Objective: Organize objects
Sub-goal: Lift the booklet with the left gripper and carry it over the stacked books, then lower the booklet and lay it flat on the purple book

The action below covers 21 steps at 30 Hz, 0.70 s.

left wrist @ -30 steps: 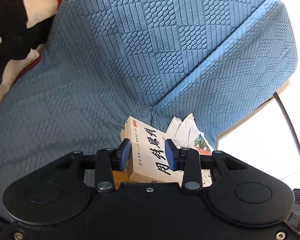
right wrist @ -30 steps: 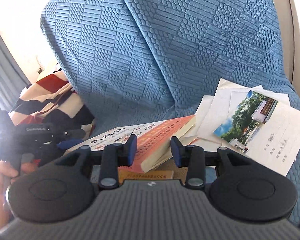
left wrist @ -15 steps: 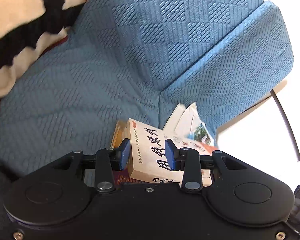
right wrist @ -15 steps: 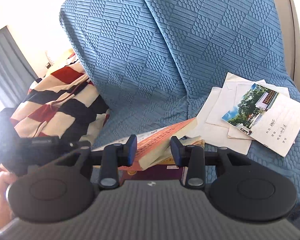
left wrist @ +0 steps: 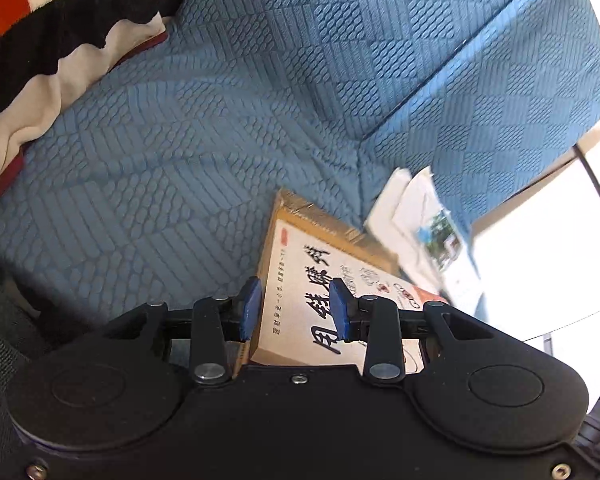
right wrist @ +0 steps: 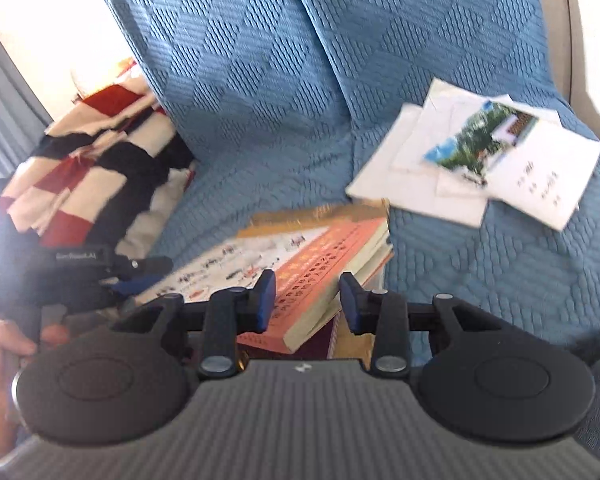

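Observation:
A paperback book with an orange-and-white cover [right wrist: 320, 256] lies on top of other books [right wrist: 352, 336] on a blue sofa. It also shows in the left wrist view [left wrist: 300, 292] with large black characters. My left gripper [left wrist: 294, 308] is open, its jaws either side of the book's near corner. My right gripper [right wrist: 308, 300] is open just above the book's other corner. The left gripper also shows in the right wrist view [right wrist: 140, 280], held by a hand.
Loose white papers and a photo-cover booklet [right wrist: 488, 152] lie on the blue sofa seat [right wrist: 480, 280] at the right. A red, black and cream striped blanket [right wrist: 92, 168] is heaped on the left. The sofa back [right wrist: 280, 60] rises behind.
Both grippers have pulled back and up from the books, so more of the stack and sofa seat shows. The top book now lies flatter on the stack. Both jaws stay open.

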{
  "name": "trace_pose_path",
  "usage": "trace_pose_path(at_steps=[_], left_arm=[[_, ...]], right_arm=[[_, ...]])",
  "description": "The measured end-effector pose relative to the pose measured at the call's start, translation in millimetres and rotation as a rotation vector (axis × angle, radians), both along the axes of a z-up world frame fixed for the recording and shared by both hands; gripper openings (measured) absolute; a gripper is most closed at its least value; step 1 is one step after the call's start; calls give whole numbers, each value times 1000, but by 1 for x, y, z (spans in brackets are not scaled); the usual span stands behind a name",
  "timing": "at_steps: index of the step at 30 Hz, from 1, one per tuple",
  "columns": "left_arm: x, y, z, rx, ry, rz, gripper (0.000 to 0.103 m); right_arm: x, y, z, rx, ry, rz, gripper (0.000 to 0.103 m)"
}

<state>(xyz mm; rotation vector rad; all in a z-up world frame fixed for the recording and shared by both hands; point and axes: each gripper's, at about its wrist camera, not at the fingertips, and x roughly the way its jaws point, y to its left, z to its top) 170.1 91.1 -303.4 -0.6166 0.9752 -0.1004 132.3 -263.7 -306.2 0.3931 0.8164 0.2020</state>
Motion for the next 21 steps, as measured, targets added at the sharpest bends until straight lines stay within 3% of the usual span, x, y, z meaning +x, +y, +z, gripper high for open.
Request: trace_pose_path(at_steps=[7, 10, 17, 21], left_arm=[[6, -9, -19, 56, 54, -6, 32], [10, -15, -30, 119, 95, -29, 31], [5, -17, -30, 135, 95, -26, 32], [-3, -15, -24, 134, 108, 7, 41]], right_arm=[[-3, 11, -30, -65, 81, 17, 34], [2, 15, -45, -94, 143, 57, 34], [10, 18, -39, -153, 139, 120, 35], [22, 19, -31, -217, 112, 157, 35]])
